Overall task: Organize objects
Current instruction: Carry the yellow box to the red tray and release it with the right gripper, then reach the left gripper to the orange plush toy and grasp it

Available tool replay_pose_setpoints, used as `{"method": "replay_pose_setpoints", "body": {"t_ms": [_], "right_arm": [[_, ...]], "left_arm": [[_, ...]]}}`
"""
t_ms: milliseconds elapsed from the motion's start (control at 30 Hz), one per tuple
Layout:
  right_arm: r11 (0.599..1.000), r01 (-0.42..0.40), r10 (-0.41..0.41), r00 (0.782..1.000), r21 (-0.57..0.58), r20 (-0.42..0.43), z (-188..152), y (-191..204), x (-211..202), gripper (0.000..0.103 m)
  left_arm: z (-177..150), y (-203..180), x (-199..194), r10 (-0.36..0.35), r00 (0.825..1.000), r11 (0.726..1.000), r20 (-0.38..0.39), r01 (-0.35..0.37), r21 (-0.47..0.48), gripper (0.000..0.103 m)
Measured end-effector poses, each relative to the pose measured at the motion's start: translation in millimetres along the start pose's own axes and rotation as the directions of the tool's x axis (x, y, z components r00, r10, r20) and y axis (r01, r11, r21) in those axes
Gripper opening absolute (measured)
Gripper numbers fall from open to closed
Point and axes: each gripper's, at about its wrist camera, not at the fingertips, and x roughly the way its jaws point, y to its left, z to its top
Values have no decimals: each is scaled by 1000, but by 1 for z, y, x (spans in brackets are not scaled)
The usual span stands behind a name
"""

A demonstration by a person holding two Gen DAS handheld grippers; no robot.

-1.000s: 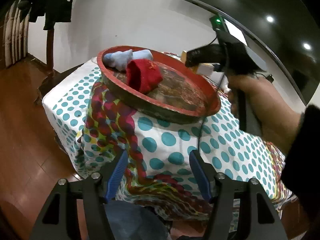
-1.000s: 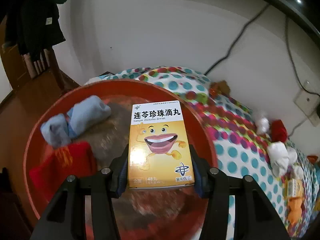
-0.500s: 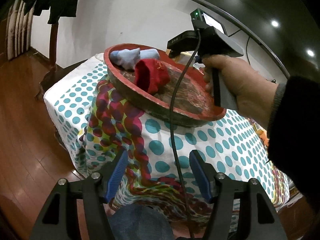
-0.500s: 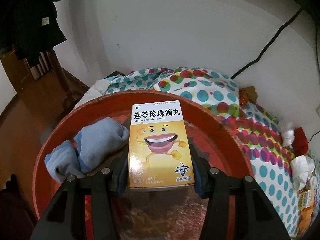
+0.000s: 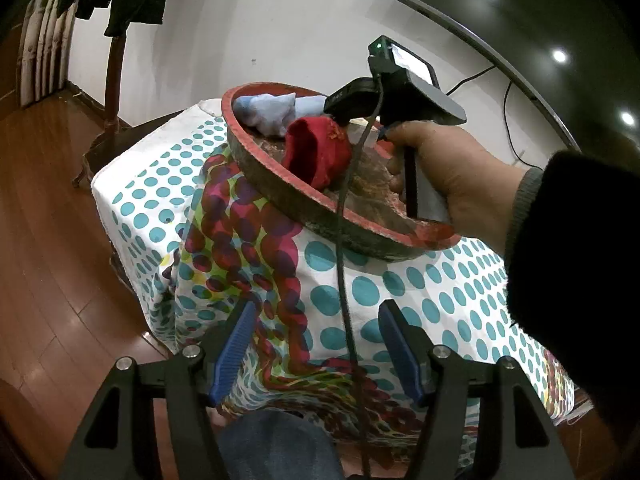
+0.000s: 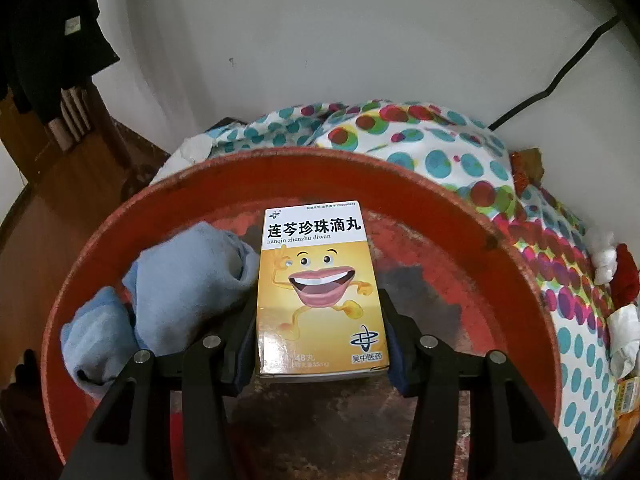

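My right gripper point(image 6: 320, 340) is shut on a yellow medicine box point(image 6: 318, 288) and holds it low inside the round red tray point(image 6: 516, 276), beside a rolled light-blue sock point(image 6: 176, 296). In the left wrist view the tray point(image 5: 280, 196) sits on the dotted tablecloth point(image 5: 400, 288), holding the blue sock point(image 5: 268, 114) and a red sock point(image 5: 316, 152); the right hand and its gripper body point(image 5: 400, 96) reach over it. My left gripper point(image 5: 314, 344) is open and empty, in front of the table's edge.
Small white and red socks point(image 6: 612, 264) and a yellow packet point(image 6: 628, 396) lie on the cloth right of the tray. A white wall with a black cable point(image 6: 560, 76) stands behind. A wooden coat stand point(image 5: 112, 80) and wood floor are to the left.
My right gripper has carried the box further forward and lower into the tray, next to the blue sock. My left gripper has drifted slightly and stayed open.
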Motion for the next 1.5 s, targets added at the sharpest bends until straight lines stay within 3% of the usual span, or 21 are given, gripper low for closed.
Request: {"method": "replay_pose_setpoints", "body": {"t_ms": [100,167,200,300,333,367,433,533,633,800,1000,1167,1300,1400,1500], "right_arm": [[1000,-23,23,1000,-5,-13,-2,1,4,53],[999,-35,35,999,-8,-32,-5,2,4,71],[1000,-20,19,1000,-15,-21,-5,2,0,74],[999,14,-10,994,-35,111,-10,-8,-37,79],[999,35,-30,987,-24,160,-13,-16,-51,87],[998,61,-60,974,6,216,-19,-32,-69,96],[991,122,-132,943,49,306,-35,-61,-96,101],[954,272,-299,878,123,375,-73,-122,-126,102],[914,350,-402,846,203,351,-119,-196,-142,102],[825,380,-514,813,418,275,-204,-325,-177,103],[721,356,-555,810,594,189,-276,-425,-190,103],[690,299,-532,827,659,181,-303,-456,-189,103],[683,289,-547,811,670,208,-310,-454,-196,103],[655,313,-588,783,688,204,-313,-452,-202,103],[653,302,-587,781,694,213,-314,-452,-204,103]], "left_arm": [[0,-1,0,2,1000,1000,0,-2,7,66],[-1,-3,0,6,1000,1000,2,-6,22,66],[-1,-4,0,8,1000,1000,5,-9,28,66],[-2,-10,-4,6,1000,999,27,-8,51,66],[-3,-13,-6,6,999,998,36,-8,62,66],[-4,-18,-10,0,999,997,55,-4,78,66],[-6,-31,-21,-40,993,991,112,26,130,66],[-15,-57,-42,-120,972,965,201,66,255,66],[-27,-77,-47,-185,960,932,209,104,346,69],[-45,-110,-29,-223,966,887,131,145,438,69],[-60,-170,18,-220,975,845,5,188,501,69],[-58,-236,56,-237,969,800,-75,239,550,69],[-46,-275,88,-216,972,793,-93,230,564,69],[-34,-302,113,-172,981,786,-87,190,588,69],[-26,-328,138,-157,983,781,-97,183,597,69]]}}
